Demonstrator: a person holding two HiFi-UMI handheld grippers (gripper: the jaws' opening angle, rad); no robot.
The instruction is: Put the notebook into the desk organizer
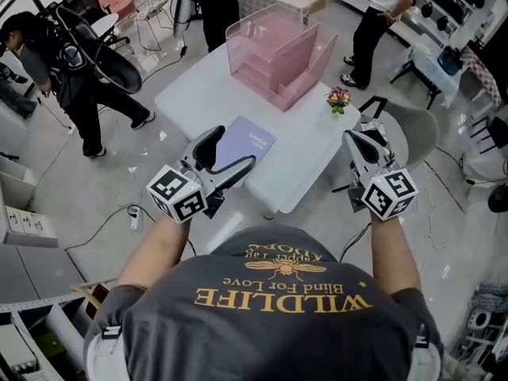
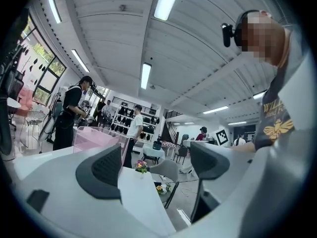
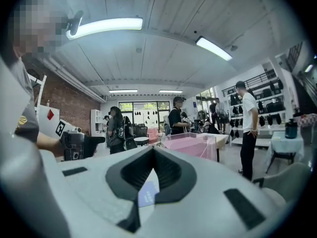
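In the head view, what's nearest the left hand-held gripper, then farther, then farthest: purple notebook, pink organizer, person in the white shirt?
1. Notebook, on the table right beside the left hand-held gripper.
2. Pink organizer, at the table's far end.
3. Person in the white shirt, standing beyond the table, upper right.

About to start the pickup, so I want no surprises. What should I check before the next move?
1. Left tongs open: ok, jaws apart, empty.
2. Right tongs open: not ok, jaws together, empty.
3. Notebook free to grab: ok, flat on the table, ungripped.
4. Desk organizer upright: ok.
5. Flower pot out of the way: ok, at the table's right edge, apart from the notebook.
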